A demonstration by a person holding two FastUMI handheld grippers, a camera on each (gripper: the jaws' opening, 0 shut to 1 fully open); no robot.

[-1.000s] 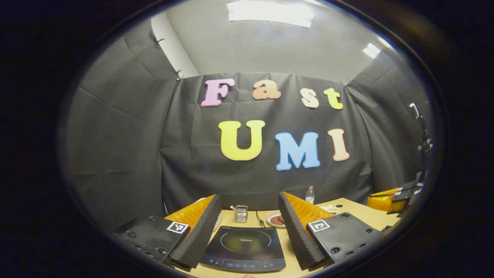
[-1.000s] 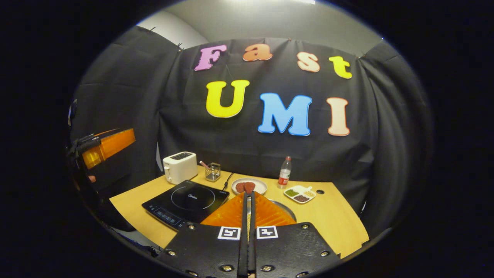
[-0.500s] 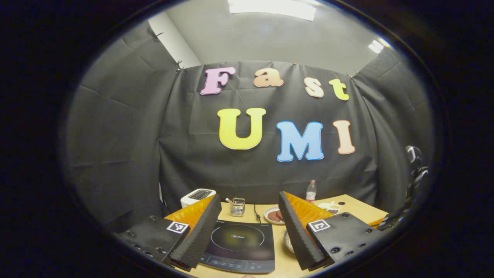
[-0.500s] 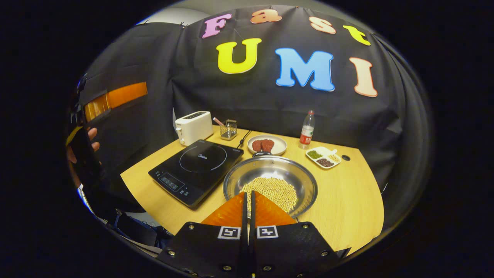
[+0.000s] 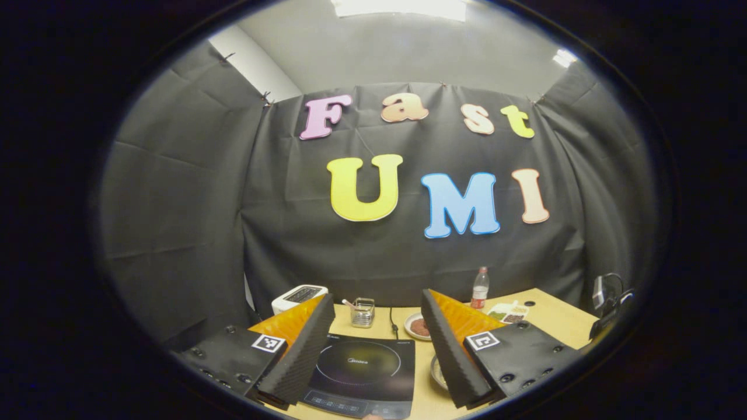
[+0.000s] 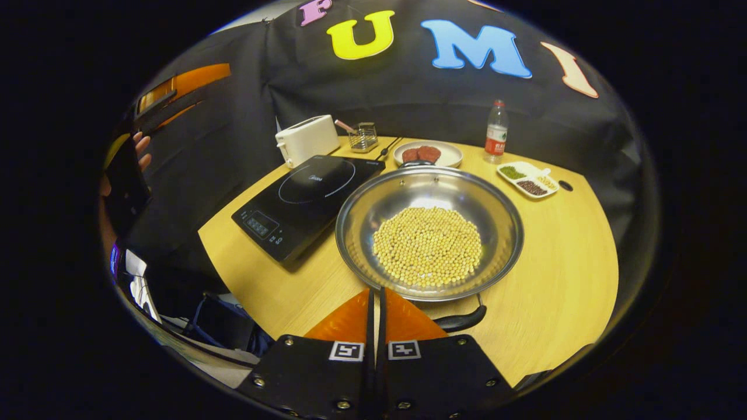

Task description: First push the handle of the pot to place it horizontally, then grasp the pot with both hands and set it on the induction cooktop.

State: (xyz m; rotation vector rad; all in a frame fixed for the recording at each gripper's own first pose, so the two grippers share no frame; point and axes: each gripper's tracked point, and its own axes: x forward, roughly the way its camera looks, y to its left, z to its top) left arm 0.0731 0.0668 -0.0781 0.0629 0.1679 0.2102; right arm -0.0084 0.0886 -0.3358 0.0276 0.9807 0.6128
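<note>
A wide steel pot (image 6: 497, 217) with yellow beans in it sits on the wooden table (image 6: 560, 280), right of the black induction cooktop (image 6: 306, 195). The pot's long black handle (image 6: 464, 320) points toward the near edge, just right of my right gripper (image 6: 376, 291). That gripper is shut with nothing in it and hovers above the pot's near rim. A short black handle (image 6: 417, 164) is on the pot's far side. My left gripper (image 5: 376, 296) is open and held above the cooktop (image 5: 362, 367), with a sliver of the pot's rim (image 5: 435, 371) beside its right finger. It also appears in the right gripper view as the left gripper (image 6: 181, 87), raised in a hand (image 6: 140, 153).
Along the back stand a white toaster (image 6: 306, 139), a wire holder (image 6: 365, 136), a plate of brown patties (image 6: 428, 154), a plastic bottle (image 6: 496, 131) and a divided dish of beans (image 6: 528, 178). The table's near-left edge (image 6: 245, 286) drops off to cables.
My right gripper has tipped down and moved toward the pot, which now shows whole with its long handle. The left gripper has shifted only slightly and stays open.
</note>
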